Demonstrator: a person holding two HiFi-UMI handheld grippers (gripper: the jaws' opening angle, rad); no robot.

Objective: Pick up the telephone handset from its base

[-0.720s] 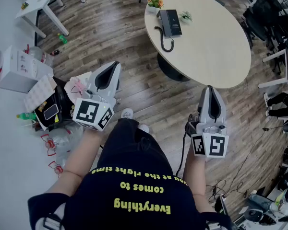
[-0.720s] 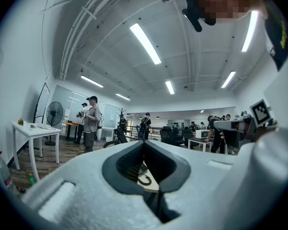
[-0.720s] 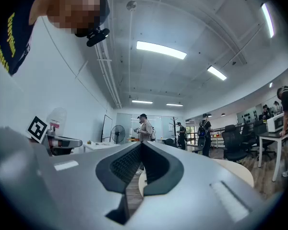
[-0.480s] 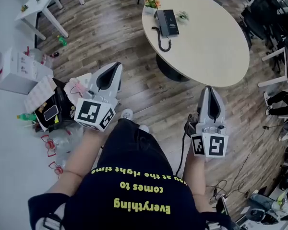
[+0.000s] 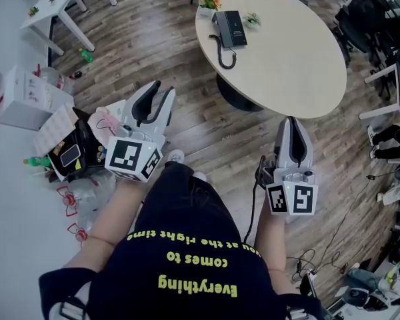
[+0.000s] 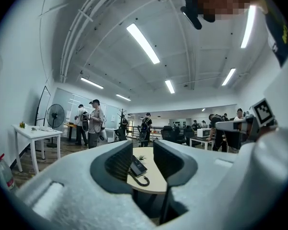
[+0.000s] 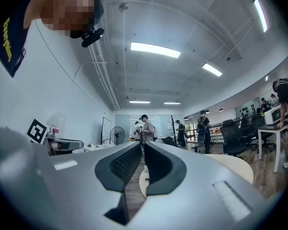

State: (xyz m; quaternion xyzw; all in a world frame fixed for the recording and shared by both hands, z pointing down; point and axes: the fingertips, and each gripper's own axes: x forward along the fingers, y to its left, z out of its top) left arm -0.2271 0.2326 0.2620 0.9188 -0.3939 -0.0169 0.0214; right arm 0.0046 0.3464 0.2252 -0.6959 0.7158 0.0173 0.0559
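- Your left claw [image 5: 161,92] has just parted its jaws. Half a second ago they were together; now they stand partly open with nothing between them.
- Your right claw [image 5: 291,127] is closed tight and empty.
- The handset [image 5: 219,24] lies on its base [image 5: 235,29] at the far left of the round counter [image 5: 293,52]. Its cord [image 5: 225,57] curls toward you, and a small plant [image 5: 209,2] stands just beside the base.
- I take the opening as you getting ready for the grasp. The reach itself is not begun, and both claws are well apart from the counter.
- Open floor [image 5: 187,52] lies between you and the counter's near edge, so the way in from the front left looks free.
- Mind the boxes and bags [image 5: 60,139] close on your left, and the chairs [image 5: 370,19] beyond the counter's right edge.
- The base sits near the counter's left rim, so a sideways nudge could likely push it off; come down on the handset from above.
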